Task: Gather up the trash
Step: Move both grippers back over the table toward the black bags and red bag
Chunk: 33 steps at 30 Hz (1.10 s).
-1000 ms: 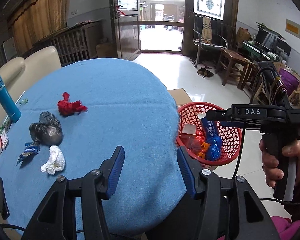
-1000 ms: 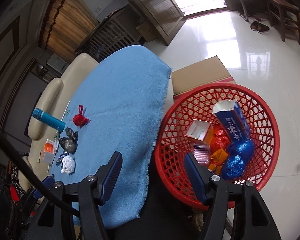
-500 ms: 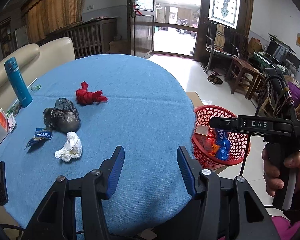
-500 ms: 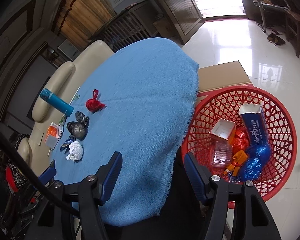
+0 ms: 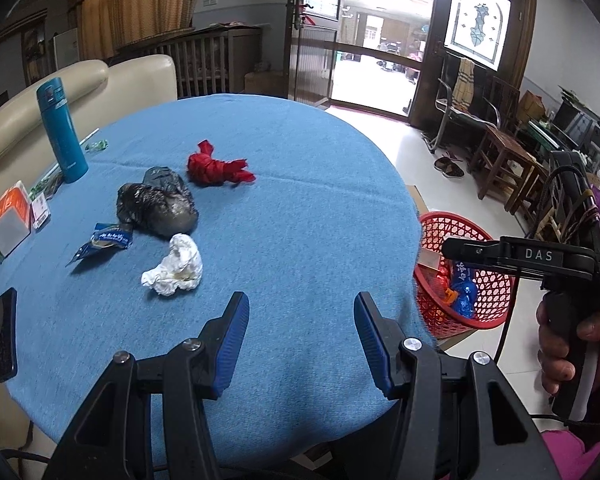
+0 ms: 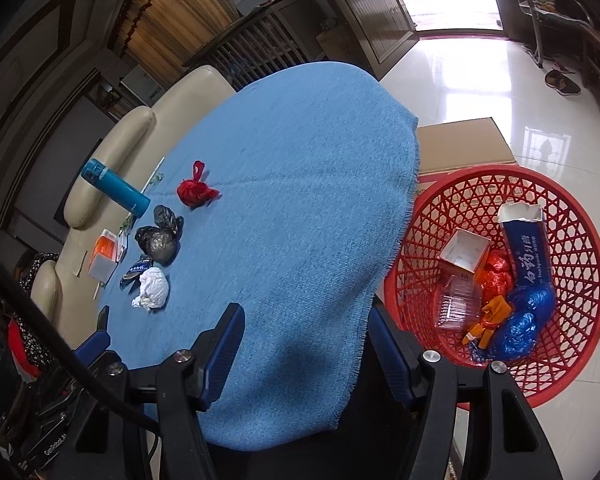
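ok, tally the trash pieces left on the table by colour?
Red: 1, crumpled red bag
Black: 1, black bag
White: 1, white tissue wad
Blue: 1, blue wrapper
Total: 4 on the table; the small green scraps by the bottle are too small to judge.
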Available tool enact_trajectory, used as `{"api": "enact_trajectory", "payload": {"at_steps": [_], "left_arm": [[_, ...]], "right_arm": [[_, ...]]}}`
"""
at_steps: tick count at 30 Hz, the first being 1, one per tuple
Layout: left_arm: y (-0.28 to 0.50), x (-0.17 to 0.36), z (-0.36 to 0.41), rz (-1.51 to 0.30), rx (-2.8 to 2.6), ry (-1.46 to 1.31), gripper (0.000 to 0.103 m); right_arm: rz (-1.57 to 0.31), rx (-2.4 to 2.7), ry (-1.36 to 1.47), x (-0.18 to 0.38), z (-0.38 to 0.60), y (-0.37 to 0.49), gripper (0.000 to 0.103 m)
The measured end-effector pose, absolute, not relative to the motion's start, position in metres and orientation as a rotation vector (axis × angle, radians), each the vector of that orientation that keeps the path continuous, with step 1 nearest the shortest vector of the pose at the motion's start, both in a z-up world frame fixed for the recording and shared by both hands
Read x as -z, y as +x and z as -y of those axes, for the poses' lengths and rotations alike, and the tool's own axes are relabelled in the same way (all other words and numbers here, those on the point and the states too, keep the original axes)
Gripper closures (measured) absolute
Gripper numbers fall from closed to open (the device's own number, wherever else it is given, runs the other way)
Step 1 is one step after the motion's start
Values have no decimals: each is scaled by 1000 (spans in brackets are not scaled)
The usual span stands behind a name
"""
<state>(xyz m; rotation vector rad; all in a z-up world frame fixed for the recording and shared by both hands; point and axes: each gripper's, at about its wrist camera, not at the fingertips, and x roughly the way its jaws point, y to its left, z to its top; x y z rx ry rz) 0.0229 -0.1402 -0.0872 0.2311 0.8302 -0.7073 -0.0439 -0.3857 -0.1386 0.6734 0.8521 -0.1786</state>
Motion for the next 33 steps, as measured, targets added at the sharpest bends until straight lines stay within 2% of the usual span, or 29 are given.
{"api": "enact_trajectory", "payload": {"at_steps": [22,33], "left_arm": [[56,110,63,-910,517,117,47],[89,100,35,-909,442,49,47]], "right_arm": [[-867,164,678,145,382,-40,35],[-879,159,678,151,382,-38,35]]}}
